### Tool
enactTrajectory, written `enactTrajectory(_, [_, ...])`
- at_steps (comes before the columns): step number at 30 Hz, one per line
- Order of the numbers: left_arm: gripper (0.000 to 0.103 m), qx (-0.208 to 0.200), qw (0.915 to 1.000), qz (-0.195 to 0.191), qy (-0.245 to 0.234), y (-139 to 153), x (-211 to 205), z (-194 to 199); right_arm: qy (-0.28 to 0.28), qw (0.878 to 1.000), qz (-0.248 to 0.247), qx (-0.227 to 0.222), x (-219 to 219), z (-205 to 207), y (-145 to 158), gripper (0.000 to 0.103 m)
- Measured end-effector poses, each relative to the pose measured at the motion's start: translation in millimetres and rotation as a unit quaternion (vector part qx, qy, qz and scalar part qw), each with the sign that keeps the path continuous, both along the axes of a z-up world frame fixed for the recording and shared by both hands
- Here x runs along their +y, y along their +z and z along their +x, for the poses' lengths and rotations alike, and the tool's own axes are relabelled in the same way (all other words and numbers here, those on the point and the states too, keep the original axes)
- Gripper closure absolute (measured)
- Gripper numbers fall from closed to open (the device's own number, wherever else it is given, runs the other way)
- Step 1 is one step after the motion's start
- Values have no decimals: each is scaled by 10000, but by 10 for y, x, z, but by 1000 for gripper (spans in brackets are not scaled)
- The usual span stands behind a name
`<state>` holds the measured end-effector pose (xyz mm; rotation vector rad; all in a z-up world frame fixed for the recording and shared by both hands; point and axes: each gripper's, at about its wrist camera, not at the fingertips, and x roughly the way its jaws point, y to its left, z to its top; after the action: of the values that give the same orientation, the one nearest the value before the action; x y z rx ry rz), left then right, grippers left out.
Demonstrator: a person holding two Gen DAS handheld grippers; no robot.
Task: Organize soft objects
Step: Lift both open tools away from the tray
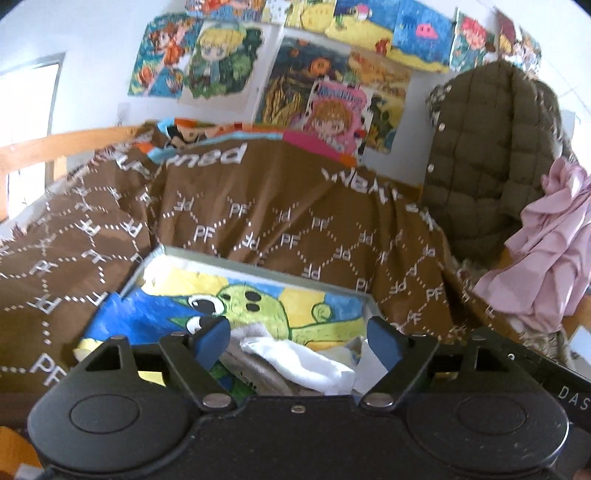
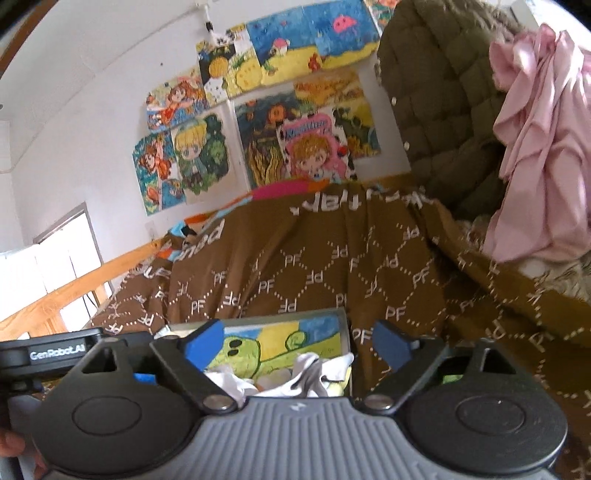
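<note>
We see cartoon paintings [image 1: 221, 59] taped across the white wall [image 1: 74, 33], overlapping in two rough rows. One shows a blond figure [image 2: 201, 155], another a pink jellyfish on blue [image 2: 343, 24]. A wooden rail [image 2: 110, 266] runs along the left edge of the bed, with a bright window [image 1: 26, 103] behind it. A white fixture [image 2: 208, 18] is mounted high on the wall in the right wrist view; we can't tell what it is.
</note>
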<state>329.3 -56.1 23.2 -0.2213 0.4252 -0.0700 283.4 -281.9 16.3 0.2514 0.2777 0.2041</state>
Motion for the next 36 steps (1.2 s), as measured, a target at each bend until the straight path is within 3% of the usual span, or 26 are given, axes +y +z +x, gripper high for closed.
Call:
enactTrajectory(7, [7,-461,9989,101,6,224,-16,-475,-53,9994,-140,-310,9,-376,213,1])
enactTrajectory(16, [1,-830,9963,214,67,355,3,-1056,-44,9987,-214,-465,87,-852,280,0])
enactTrajectory(36, [1,-1175,9922,306,295,249,164,-2097,156,9958,-708,-554,409,-1803,266,0])
